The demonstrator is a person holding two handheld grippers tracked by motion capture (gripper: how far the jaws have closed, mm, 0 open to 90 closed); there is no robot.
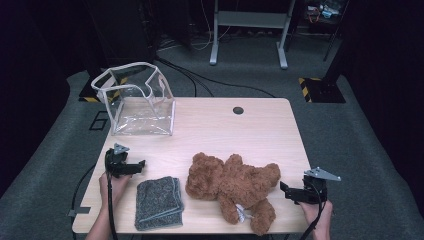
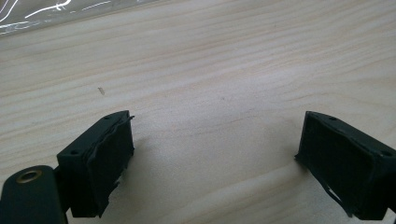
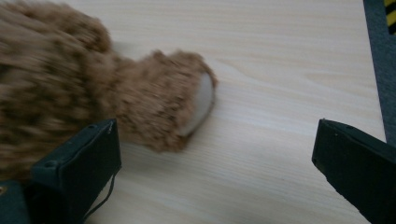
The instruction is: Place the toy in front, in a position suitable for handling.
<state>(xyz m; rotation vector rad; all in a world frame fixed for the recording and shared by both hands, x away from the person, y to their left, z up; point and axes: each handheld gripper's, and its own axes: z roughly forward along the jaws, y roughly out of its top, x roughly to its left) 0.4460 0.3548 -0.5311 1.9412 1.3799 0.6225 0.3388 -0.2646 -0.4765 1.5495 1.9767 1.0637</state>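
A brown teddy bear (image 1: 232, 182) lies on its back at the front middle of the wooden table (image 1: 260, 130). Left of it rests a folded grey cloth (image 1: 159, 202). At the back left stands a clear plastic bag (image 1: 136, 100) with white trim, its mouth gaping upward. My left gripper (image 1: 140, 165) hovers open above the cloth's far corner, over bare wood (image 2: 210, 84); the bag's edge (image 2: 46, 11) shows far ahead. My right gripper (image 1: 285, 190) is open just right of the bear. In the right gripper view the bear's paw (image 3: 163, 109) lies ahead, near the left jaw of the gripper (image 3: 215, 172).
A small round cable hole (image 1: 238, 110) sits near the table's far edge. Beyond the table is grey carpet with cables, a desk frame (image 1: 250, 30) and yellow-black floor tape (image 1: 312, 82). The table's right edge (image 3: 373, 70) runs close to my right gripper.
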